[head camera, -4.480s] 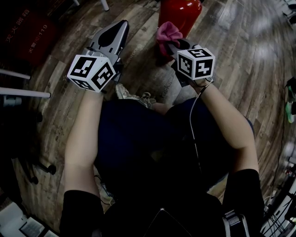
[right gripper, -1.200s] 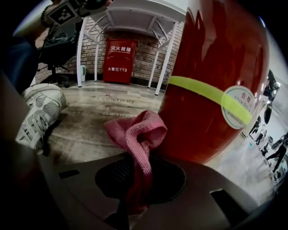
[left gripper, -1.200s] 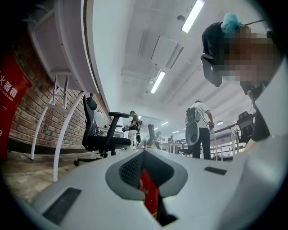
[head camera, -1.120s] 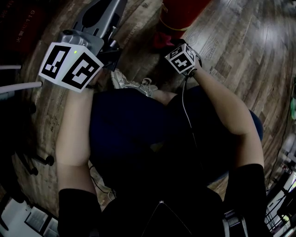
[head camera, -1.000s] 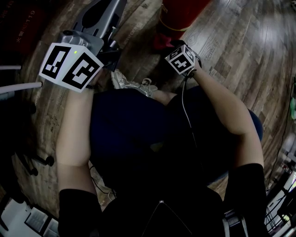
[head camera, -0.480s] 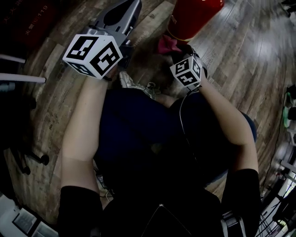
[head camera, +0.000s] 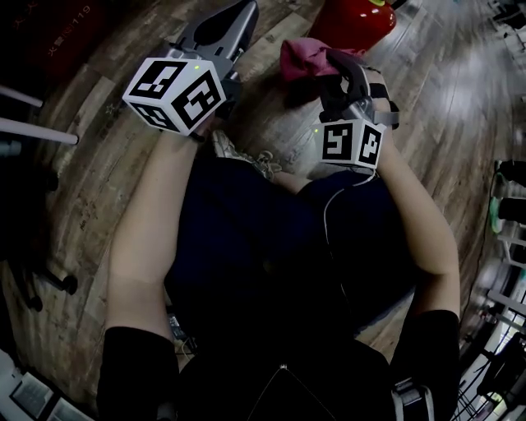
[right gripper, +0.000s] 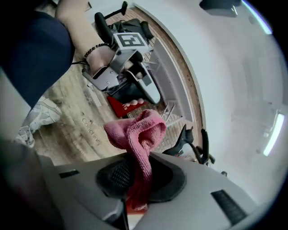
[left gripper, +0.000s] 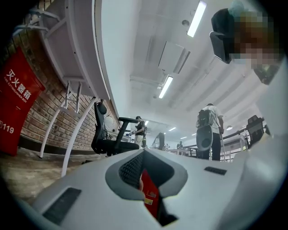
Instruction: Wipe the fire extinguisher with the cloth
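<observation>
Evidently the right gripper point(head camera: 333, 62) grips the pink cloth point(head camera: 297, 57) low in its clamped jaws so that a loose wad stands proud of the tips, which would serve as a wiping pad. The left gripper point(head camera: 226, 20), jaws together on nothing, hangs at the upper left of the head view, probably to keep clear of the work. The red fire extinguisher point(head camera: 355, 18) stands at the top edge, just beyond the jaws and to the right of the cloth; whether cloth and cylinder touch I cannot tell.
</observation>
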### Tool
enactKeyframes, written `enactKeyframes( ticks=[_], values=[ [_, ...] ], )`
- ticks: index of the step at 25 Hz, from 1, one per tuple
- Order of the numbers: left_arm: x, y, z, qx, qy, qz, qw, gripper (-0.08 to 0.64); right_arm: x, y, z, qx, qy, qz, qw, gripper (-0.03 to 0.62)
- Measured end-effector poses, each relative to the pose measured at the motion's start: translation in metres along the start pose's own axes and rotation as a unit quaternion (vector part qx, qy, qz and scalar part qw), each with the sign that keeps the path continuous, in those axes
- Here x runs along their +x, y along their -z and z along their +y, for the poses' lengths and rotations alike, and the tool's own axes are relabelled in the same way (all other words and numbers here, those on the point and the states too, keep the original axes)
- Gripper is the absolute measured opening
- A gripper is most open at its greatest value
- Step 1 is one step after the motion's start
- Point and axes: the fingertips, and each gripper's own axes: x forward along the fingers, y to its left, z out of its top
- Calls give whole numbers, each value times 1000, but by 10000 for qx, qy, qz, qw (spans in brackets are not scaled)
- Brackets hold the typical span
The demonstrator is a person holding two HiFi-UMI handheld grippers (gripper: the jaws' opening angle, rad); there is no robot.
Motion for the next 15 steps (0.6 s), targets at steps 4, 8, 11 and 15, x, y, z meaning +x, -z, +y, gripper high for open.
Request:
enactKeyframes(
  ticks=[4, 8, 11, 15],
  values=[
    [0, 0, 4, -37, -63, -18, 10000, 14, 6, -22, -30, -598, 412, -259, 9970, 71],
    [0, 0, 6, -75, -99, -30, 9999, 14, 18, -37, -49, -785, 718, -356, 9937, 71],
    [0, 1, 7, -99, -132, -41, 9999, 14, 28, -44, -54, -792, 845, -421, 9924, 71],
    [0, -1, 10, -150, -172, -81, 9997, 14, 42, -35, -51, -611, 828, -268, 9943, 71]
  ],
)
